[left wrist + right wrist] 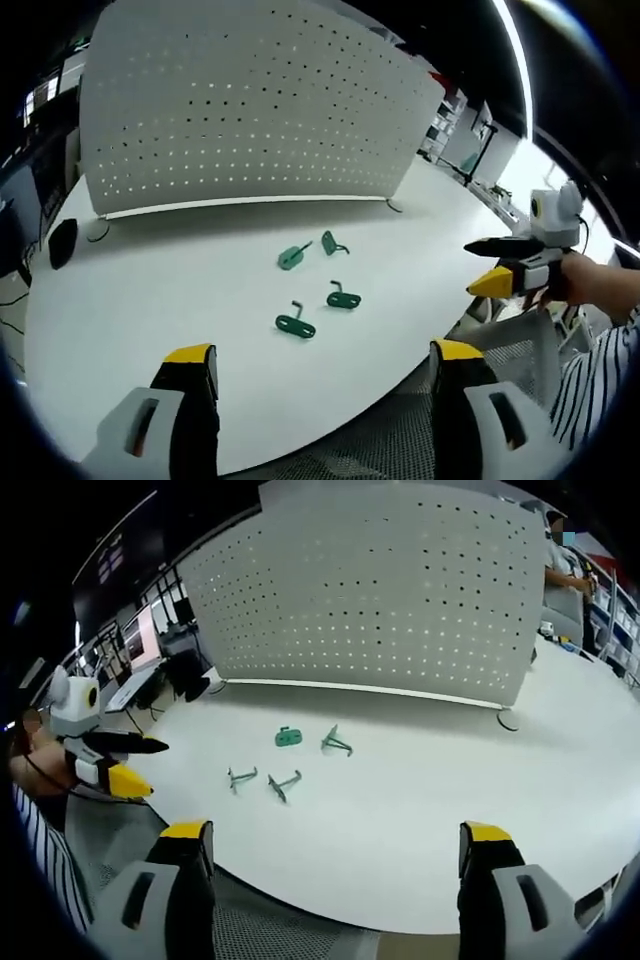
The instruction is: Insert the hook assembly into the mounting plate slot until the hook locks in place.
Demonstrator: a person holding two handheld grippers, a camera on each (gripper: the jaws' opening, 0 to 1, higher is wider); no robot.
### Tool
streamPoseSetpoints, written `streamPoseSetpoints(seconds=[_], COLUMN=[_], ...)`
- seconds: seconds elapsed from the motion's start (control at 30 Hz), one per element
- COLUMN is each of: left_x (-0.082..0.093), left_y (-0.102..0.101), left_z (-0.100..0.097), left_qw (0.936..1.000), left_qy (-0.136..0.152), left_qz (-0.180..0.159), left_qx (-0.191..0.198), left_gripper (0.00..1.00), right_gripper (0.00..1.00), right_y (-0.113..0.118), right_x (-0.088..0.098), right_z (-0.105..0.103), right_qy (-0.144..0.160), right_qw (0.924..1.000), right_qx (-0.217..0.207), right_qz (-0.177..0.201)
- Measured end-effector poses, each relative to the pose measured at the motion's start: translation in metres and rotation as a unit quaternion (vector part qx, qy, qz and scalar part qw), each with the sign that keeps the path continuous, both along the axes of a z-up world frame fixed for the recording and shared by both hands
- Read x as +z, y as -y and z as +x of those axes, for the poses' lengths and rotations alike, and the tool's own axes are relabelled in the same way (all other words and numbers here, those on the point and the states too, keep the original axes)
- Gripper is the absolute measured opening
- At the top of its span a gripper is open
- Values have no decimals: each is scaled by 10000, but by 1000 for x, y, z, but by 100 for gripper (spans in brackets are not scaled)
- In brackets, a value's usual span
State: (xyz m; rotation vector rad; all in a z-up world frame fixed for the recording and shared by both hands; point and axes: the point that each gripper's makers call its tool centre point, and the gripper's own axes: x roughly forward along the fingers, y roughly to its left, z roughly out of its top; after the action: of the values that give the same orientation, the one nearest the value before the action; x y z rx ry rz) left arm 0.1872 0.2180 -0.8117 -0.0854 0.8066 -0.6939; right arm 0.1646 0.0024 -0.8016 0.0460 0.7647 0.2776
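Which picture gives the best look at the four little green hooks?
The left gripper view: the green hooks lie nearer and larger, with their bent shapes clear. In the right gripper view the green hooks look smaller and flatter on the white table.

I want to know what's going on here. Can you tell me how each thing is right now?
Left gripper: open, holding nothing, above the table edge.
Right gripper: open, holding nothing.
Hooks: four green ones lying loose on the table, none touched.
Pegboard: standing upright at the back of the table, no hook in it.
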Motion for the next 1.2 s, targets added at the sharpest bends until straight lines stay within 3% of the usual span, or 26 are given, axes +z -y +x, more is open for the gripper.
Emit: streamPoseSetpoints(seconds=[0.1,0.2,0.63,0.9,1.2], left_x=[-5,-2,-36,-62,-71], left_y=[6,16,34,35,36], left_z=[3,6,16,20,28], left_qw=[9998,9981,9984,9976,9972], left_qy=[-148,-336,-519,-655,-644], left_qz=[-120,-486,-54,203,347], left_qx=[51,186,-208,-13,148], left_gripper=[86,84,74,63,54], right_gripper=[100,99,96,93,92], right_y=[3,5,6,7,8], right_x=[0,0,3,5,2], right_z=[-1,-2,-2,-4,-6], right_qy=[7,0,127,244,229], right_qw=[10000,10000,9999,9996,9995], right_qx=[-24,-37,-40,47,78], right_qz=[-5,-11,-9,-166,-182])
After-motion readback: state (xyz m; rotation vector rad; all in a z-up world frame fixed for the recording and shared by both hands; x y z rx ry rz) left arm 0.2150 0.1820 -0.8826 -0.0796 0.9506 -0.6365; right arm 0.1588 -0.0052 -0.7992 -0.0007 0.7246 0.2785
